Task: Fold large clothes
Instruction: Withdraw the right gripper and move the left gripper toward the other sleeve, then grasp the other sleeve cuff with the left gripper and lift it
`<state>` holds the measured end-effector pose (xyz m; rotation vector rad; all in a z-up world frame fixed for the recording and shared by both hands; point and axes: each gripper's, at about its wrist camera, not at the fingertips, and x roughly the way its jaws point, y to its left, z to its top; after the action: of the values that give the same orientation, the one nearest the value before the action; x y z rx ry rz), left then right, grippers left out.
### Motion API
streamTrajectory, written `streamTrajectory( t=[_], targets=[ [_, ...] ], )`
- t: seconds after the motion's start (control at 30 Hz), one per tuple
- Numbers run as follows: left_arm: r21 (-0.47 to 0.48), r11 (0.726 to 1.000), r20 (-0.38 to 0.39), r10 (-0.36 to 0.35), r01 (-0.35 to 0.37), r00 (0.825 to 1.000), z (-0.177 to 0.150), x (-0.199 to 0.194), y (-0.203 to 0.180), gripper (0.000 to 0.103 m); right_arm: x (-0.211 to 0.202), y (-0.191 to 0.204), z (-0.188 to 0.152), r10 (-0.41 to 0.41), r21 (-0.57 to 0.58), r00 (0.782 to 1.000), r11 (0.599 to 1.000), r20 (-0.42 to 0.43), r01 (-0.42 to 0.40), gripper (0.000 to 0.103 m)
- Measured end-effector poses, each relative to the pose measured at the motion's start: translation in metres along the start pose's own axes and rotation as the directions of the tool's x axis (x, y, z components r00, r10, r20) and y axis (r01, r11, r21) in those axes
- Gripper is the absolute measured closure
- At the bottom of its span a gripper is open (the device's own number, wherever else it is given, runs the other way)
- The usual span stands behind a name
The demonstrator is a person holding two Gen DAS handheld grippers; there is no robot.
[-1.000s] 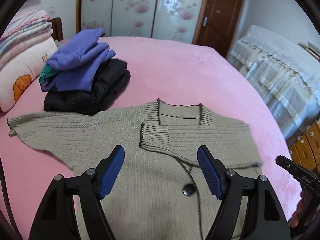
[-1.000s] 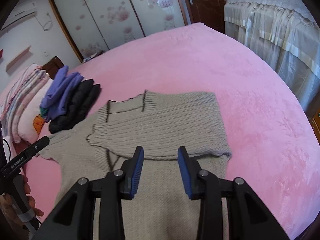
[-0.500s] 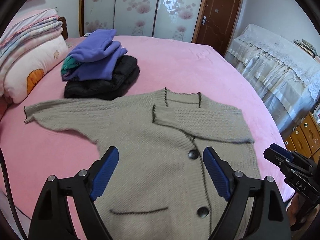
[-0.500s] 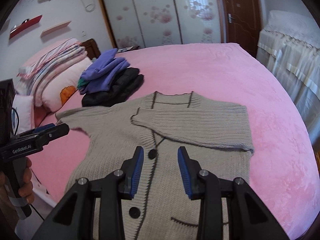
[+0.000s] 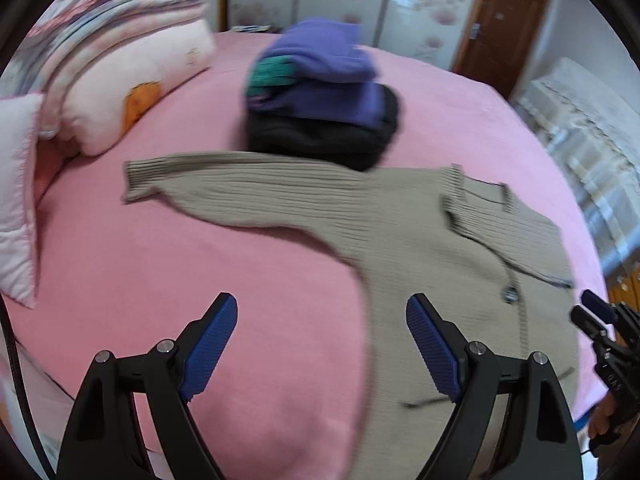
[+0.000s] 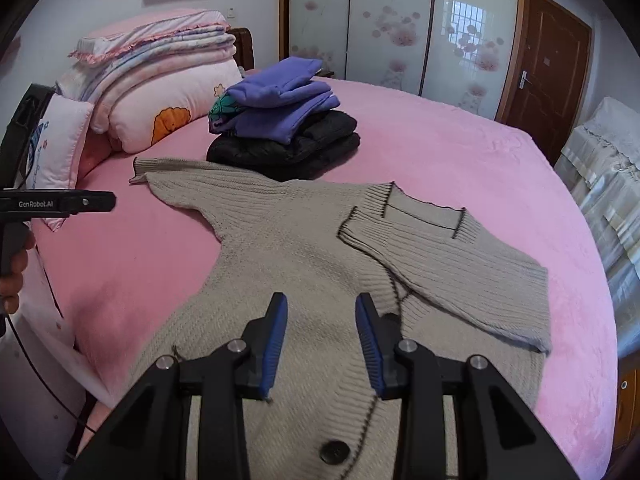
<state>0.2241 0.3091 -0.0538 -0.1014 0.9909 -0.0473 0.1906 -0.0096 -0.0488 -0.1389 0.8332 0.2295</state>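
On the pink bed (image 5: pixel 248 264), seen from the left wrist camera, a beige knit cardigan (image 5: pixel 432 240) lies flat with one sleeve (image 5: pixel 224 188) stretched out toward the pillows (image 5: pixel 132 80) at the head end. The other sleeve is folded across the chest, under the collar. The left gripper (image 5: pixel 320 344) hangs above the bedspread just beside the cardigan's side edge, its blue-padded fingers (image 5: pixel 212 340) spread wide with nothing between them. A stack of folded clothes (image 5: pixel 320 96), purple on black, sits just behind the outstretched sleeve. At the right edge of this view the right gripper (image 5: pixel 600 332) shows as a dark shape; the picture is blurred.

From the right wrist camera, the right gripper (image 6: pixel 320 332) hovers over the cardigan's (image 6: pixel 304 248) front, near the button placket, with a dark button (image 6: pixel 335 452) visible below it. Its fingers (image 6: pixel 276 336) stand apart with a moderate gap and hold no cloth. The folded sleeve (image 6: pixel 448 276) lies across the chest to the right of it; the stretched sleeve (image 6: pixel 188 184) reaches left toward the pillows (image 6: pixel 160 92). The clothes stack (image 6: pixel 280 120) rests beyond it. The left gripper (image 6: pixel 108 202) enters from the left edge, over the bed's (image 6: pixel 460 152) side.
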Motion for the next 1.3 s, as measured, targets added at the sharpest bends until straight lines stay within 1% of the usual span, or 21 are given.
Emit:
streamTrajectory(
  t=[0.07,0.17,0.23,0.3,0.37,0.4,0.5,0.57,0.7,0.77,0.87,0.9,0.93,0.97,1.0,1.1,1.13,1.17,1.27,1.3],
  targets=[
    [-0.02,0.999,-0.007,0.034,-0.034,0.999,0.011,0.011,0.027,0.017,0.019,0.008,0.017,0.002,0.026,1.0,1.0,-0.023,-0.001,0.068],
    [-0.072,0.997,-0.044,0.02,-0.023,0.999,0.029,0.036,0.07,0.017,0.046,0.021,0.047,0.002,0.065,1.0,0.998,-0.017,-0.001,0.068],
    [-0.107,0.994,-0.051,0.032,-0.037,0.998,0.042,0.058,0.096,0.017,0.065,0.031,0.068,-0.008,0.076,1.0,0.997,-0.003,0.008,0.068],
    [-0.134,0.99,-0.065,0.037,-0.045,0.997,0.053,0.079,0.114,0.017,0.083,0.041,0.082,-0.004,0.079,1.0,0.997,0.009,0.003,0.068],
    [-0.177,0.981,-0.077,0.066,-0.079,0.995,0.066,0.106,0.138,0.018,0.105,0.055,0.096,0.002,0.086,1.0,0.996,0.008,-0.003,0.068],
    [-0.194,0.978,-0.085,0.065,-0.08,0.994,0.07,0.116,0.143,0.018,0.115,0.061,0.101,0.009,0.088,1.0,0.996,0.005,-0.01,0.068],
    [-0.261,0.963,-0.109,0.036,-0.063,0.993,0.086,0.155,0.17,0.018,0.147,0.078,0.114,0.003,0.083,1.0,0.997,-0.013,-0.002,0.068],
    [-0.287,0.957,-0.115,0.017,-0.049,0.993,0.094,0.176,0.179,0.019,0.167,0.088,0.118,0.005,0.072,1.0,0.997,-0.031,-0.002,0.068],
    [-0.344,0.939,-0.123,-0.027,-0.017,0.992,0.103,0.216,0.195,0.026,0.199,0.101,0.119,-0.001,0.04,0.998,0.999,-0.058,0.003,0.068],
    [-0.364,0.931,-0.133,-0.032,-0.019,0.991,0.105,0.232,0.201,0.03,0.21,0.103,0.117,0.003,0.04,0.997,0.999,-0.072,0.0,0.068],
    [-0.388,0.921,-0.137,-0.027,-0.029,0.99,0.108,0.252,0.207,0.045,0.221,0.105,0.112,0.019,0.041,0.996,0.999,-0.092,-0.015,0.068],
    [-0.389,0.921,-0.13,-0.017,-0.036,0.991,0.11,0.255,0.208,0.056,0.224,0.105,0.11,0.02,0.04,0.995,0.999,-0.097,-0.017,0.068],
    [-0.387,0.921,-0.123,-0.002,-0.046,0.992,0.112,0.257,0.209,0.062,0.226,0.104,0.107,0.022,0.037,0.995,0.999,-0.102,-0.019,0.068],
    [-0.381,0.923,-0.114,0.01,-0.053,0.993,0.114,0.259,0.208,0.08,0.227,0.102,0.105,0.022,0.033,0.994,0.999,-0.107,-0.018,0.068],
    [-0.372,0.926,-0.104,0.028,-0.065,0.994,0.114,0.258,0.206,0.093,0.229,0.101,0.102,0.018,0.029,0.994,0.999,-0.112,-0.015,0.068],
    [-0.319,0.944,-0.064,0.071,-0.088,0.995,0.115,0.25,0.193,0.095,0.231,0.094,0.099,0.004,0.027,0.993,1.0,-0.119,0.0,0.068],
    [-0.277,0.954,-0.053,0.102,-0.113,0.993,0.115,0.245,0.183,0.095,0.231,0.092,0.098,-0.001,0.03,0.993,1.0,-0.12,0.005,0.068],
    [-0.251,0.96,-0.046,0.118,-0.126,0.992,0.115,0.24,0.175,0.095,0.23,0.088,0.098,-0.007,0.033,0.993,0.999,-0.12,0.011,0.068],
    [-0.185,0.973,-0.017,0.139,-0.14,0.99,0.116,0.224,0.155,0.096,0.226,0.081,0.099,-0.022,0.042,0.993,0.999,-0.116,0.028,0.068],
    [-0.171,0.975,-0.009,0.14,-0.14,0.99,0.117,0.219,0.155,0.096,0.225,0.079,0.099,-0.024,0.048,0.993,0.998,-0.115,0.03,0.068]
  ],
)
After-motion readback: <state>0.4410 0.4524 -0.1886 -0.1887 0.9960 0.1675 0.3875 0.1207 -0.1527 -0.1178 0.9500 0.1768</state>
